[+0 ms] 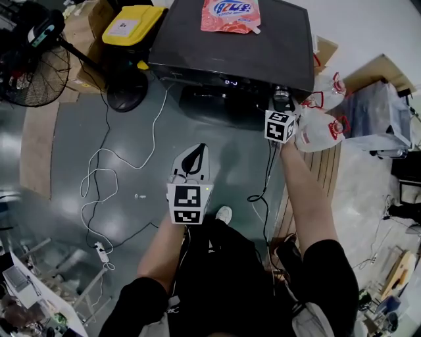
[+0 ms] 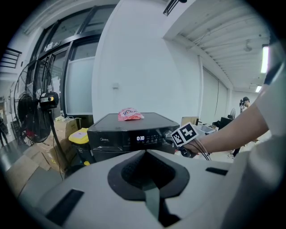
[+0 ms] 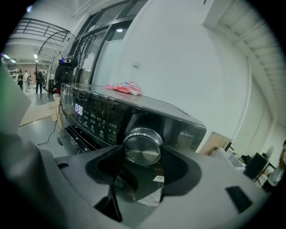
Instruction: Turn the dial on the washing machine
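Head view: the black washing machine [image 1: 230, 39] stands at the top of the frame, and everything else is placed from it. To its left is a black standing fan [image 1: 33, 66], and between fan and machine sits a yellow-lidded bin [image 1: 131, 23]. White plastic bags [image 1: 322, 128] lie just beside its right front corner. A pink detergent pouch [image 1: 230, 14] lies on its lid, near the back edge. On the grey floor in front of it, to the left, a white cable [image 1: 99, 178] loops about.

The left hand-held gripper [image 1: 195, 155] hangs well in front of the machine. In the left gripper view its jaws meet with nothing between them [image 2: 145, 154]. Beyond them, the machine's lit display [image 2: 140, 138] reads 0:30.

The right hand-held gripper [image 1: 281, 105] reaches to the right end of the machine's control panel. In the right gripper view it is closed on the dial [image 3: 143, 146], a round brushed-metal knob at the panel's right end; one jaw lies against each side of the knob [image 3: 139, 154].
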`<state>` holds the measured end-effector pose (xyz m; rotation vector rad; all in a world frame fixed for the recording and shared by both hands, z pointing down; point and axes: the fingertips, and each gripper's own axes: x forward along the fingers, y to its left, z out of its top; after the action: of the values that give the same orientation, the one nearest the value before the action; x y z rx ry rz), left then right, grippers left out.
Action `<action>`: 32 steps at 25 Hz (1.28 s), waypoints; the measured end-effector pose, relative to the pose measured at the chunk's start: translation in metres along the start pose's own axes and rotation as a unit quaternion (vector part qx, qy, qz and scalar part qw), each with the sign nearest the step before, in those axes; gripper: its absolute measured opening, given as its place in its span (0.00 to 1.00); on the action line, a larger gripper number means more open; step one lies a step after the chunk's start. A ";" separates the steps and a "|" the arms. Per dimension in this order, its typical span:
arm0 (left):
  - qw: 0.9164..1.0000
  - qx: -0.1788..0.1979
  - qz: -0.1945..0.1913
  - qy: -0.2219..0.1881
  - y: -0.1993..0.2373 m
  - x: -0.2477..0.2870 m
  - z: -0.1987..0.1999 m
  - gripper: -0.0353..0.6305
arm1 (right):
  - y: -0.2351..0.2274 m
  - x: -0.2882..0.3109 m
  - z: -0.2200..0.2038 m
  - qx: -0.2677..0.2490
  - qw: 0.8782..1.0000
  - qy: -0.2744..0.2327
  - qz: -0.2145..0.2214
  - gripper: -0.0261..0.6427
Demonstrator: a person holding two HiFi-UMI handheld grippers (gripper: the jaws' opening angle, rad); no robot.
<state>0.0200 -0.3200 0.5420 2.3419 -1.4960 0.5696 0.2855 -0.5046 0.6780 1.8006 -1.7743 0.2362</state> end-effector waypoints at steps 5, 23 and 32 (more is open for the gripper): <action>1.000 0.000 0.003 0.001 0.002 -0.001 -0.001 0.07 | -0.004 0.005 -0.001 0.148 0.987 0.001 0.060 0.44; 1.000 -0.005 0.013 0.003 0.014 -0.011 -0.006 0.07 | -0.010 0.004 -0.001 0.348 0.928 0.000 0.134 0.44; 1.000 -0.002 0.015 0.007 0.018 -0.012 -0.010 0.07 | -0.010 0.006 -0.001 0.389 0.909 -0.005 0.150 0.44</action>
<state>-0.0029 -0.3136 0.5453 2.3128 -1.5268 0.5884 0.2960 -0.5093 0.6791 1.9978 -2.1343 1.2062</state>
